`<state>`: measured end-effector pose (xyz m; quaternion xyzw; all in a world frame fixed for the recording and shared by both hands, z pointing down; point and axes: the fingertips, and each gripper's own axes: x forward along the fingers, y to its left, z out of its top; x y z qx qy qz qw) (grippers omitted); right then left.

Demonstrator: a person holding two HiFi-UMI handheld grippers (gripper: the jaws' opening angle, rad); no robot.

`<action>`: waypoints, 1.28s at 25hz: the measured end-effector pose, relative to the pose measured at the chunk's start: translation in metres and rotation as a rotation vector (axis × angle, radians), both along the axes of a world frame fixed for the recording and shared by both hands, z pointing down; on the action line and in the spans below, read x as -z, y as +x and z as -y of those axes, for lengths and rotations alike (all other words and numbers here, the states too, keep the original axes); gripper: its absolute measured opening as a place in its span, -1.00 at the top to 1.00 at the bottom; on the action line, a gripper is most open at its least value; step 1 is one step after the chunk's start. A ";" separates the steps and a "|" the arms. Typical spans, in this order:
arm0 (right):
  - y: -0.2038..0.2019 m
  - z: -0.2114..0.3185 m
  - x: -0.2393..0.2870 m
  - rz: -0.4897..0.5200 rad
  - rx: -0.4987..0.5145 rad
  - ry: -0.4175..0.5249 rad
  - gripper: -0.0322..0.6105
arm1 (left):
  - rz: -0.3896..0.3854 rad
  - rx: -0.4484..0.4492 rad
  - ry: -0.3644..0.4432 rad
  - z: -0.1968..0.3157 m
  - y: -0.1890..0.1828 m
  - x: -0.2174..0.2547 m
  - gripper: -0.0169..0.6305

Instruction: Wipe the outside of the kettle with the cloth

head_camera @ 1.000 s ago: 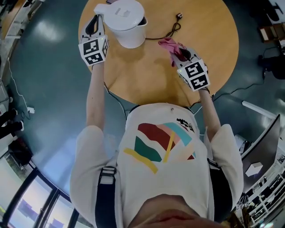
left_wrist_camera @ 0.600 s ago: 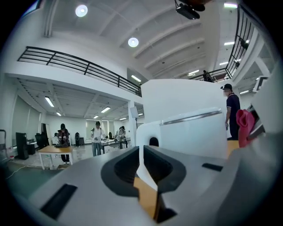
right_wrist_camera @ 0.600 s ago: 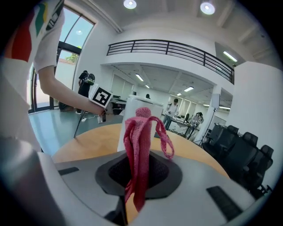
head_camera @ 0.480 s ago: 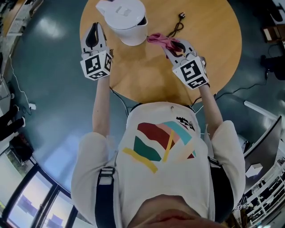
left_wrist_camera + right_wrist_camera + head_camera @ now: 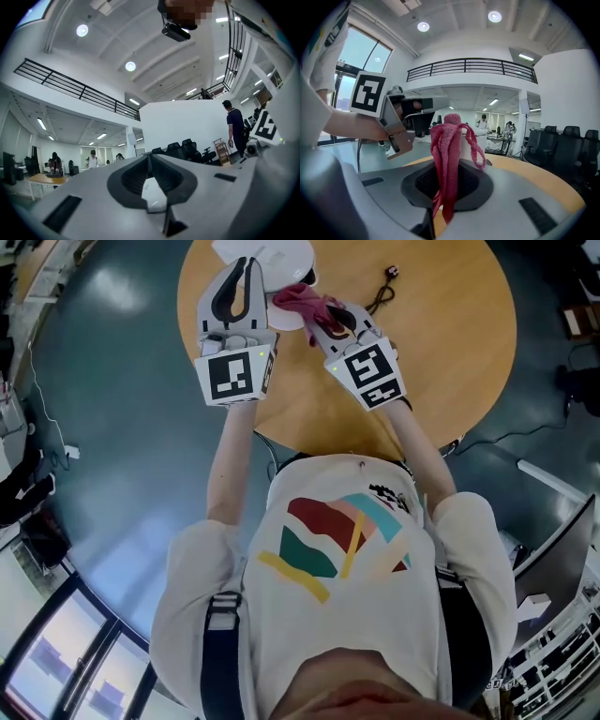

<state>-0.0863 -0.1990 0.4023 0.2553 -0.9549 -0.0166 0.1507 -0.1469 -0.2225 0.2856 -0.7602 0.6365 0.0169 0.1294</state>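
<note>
The white kettle (image 5: 286,251) stands at the far edge of the round wooden table (image 5: 441,343), mostly hidden behind my grippers. My right gripper (image 5: 316,315) is shut on the pink cloth (image 5: 298,298), which bunches up against the kettle's near side. In the right gripper view the cloth (image 5: 449,140) stands up between the jaws with the white kettle (image 5: 469,140) just behind it. My left gripper (image 5: 248,263) hangs raised over the kettle's left part and points slightly upward. Its fingertips meet in the left gripper view (image 5: 149,158), and only a white surface shows through the gap behind them.
A black power cord with its plug (image 5: 386,287) lies on the table right of the kettle. Blue-grey floor surrounds the table, with cables by its foot (image 5: 487,437). The left gripper view shows a hall with office chairs (image 5: 185,147) and a standing person (image 5: 233,124) far off.
Both grippers rose and came together at the kettle. The right one carried the cloth left to the kettle's side. The left one moved from beside the handle to above the kettle.
</note>
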 end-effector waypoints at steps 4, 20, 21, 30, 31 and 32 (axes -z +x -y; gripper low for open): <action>0.003 0.012 0.003 0.029 -0.023 -0.023 0.78 | -0.028 0.000 -0.123 0.013 0.006 -0.019 0.73; 0.058 0.085 -0.019 0.064 -0.223 -0.103 0.78 | 0.008 0.011 -0.168 0.020 0.009 -0.035 0.73; 0.057 0.089 -0.019 0.081 -0.231 -0.124 0.78 | 0.006 0.010 -0.168 0.021 0.008 -0.035 0.73; 0.019 0.050 -0.010 0.090 -0.068 -0.098 0.78 | 0.020 0.019 -0.164 0.020 0.006 -0.035 0.73; 0.018 0.046 -0.008 0.085 -0.058 -0.087 0.78 | 0.027 0.018 -0.163 0.020 0.006 -0.035 0.73; 0.017 0.041 -0.006 0.078 -0.047 -0.075 0.78 | 0.029 0.017 -0.162 0.020 0.006 -0.035 0.73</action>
